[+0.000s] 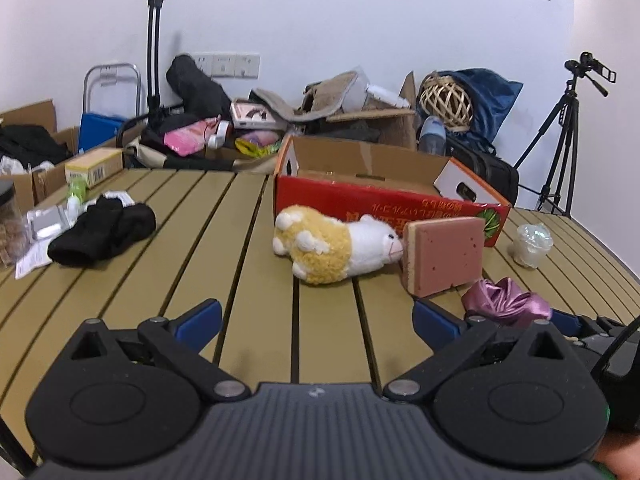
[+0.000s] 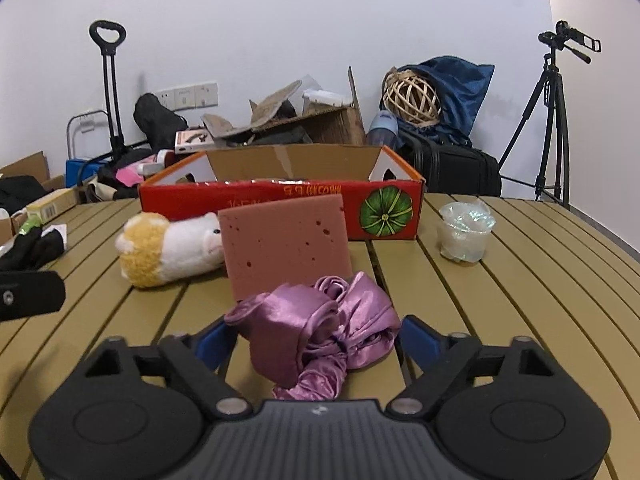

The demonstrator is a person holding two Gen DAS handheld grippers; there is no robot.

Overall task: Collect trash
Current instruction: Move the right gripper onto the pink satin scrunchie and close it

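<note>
In the right wrist view the right tool (image 2: 316,340) fills the bottom of the frame, its blue fingers (image 2: 418,342) spread wide on either side of a crumpled purple satin cloth (image 2: 316,336). The cloth lies on the slatted tan table (image 2: 520,300); whether the pads press on it cannot be told. It is glossy, knotted into folds, with a tail hanging toward the lower centre. Just behind it, at mid-frame, a pink sponge block (image 2: 286,244) stands on edge, speckled with dark spots. To its left lies a yellow and white plush toy (image 2: 168,248), its snout touching the sponge. Behind both sits an open red cardboard box (image 2: 280,210). At the right stands a clear plastic cup (image 2: 464,232) stuffed with crinkled film.

In the left wrist view the left tool (image 1: 316,322) is wide open and empty, low over the table. A black garment (image 1: 102,234) lies at the left.
</note>
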